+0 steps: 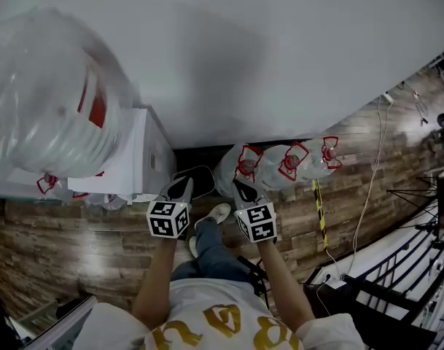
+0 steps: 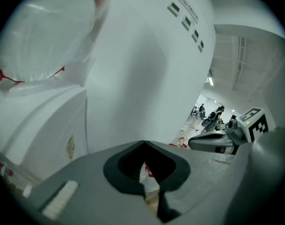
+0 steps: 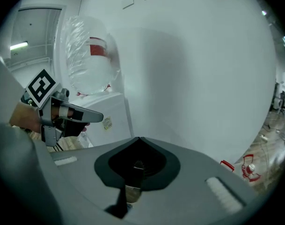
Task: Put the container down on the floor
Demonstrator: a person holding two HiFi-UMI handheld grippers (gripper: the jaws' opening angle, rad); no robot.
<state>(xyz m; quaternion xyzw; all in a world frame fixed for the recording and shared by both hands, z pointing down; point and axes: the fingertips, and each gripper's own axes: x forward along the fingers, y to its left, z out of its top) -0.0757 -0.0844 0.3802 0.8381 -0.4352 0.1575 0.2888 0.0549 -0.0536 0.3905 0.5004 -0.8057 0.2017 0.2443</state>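
Left claw (image 1: 181,186): pinched together with nothing in it. Its own camera just shows a sliver of floor (image 1: 76,239) past the tips.
Right claw (image 1: 243,190): same deal, closed and empty. It's parked just beside the left one, over the person's shoe (image 1: 217,213).
Container: my guess is it's the big plastic-wrapped jug (image 1: 50,108) with the red label. It's sitting up on the white tabletop (image 1: 130,162) on the person's left, against the wall (image 1: 265,64), and neither claw is touching it.
Other jugs (image 1: 273,165): a few more wrapped ones with red handles lie on the floor along the wall, just ahead of the right claw. I honestly can't rule out that one of those is the container.
Step in hand: looks to me like the pickup hasn't started yet, so the reach comes first.
How I'd do it: open both claws wide and come in on opposite sides of the jug. Press on the firm body, not the loose film.
Lowering: keep it level and close to the body, bend the knees, and go down slowly.
Landing spot: the bare boards between the tabletop and the floor jugs look best.
Watch out: the wrap looks slippery, so don't let go until the floor is carrying the weight.
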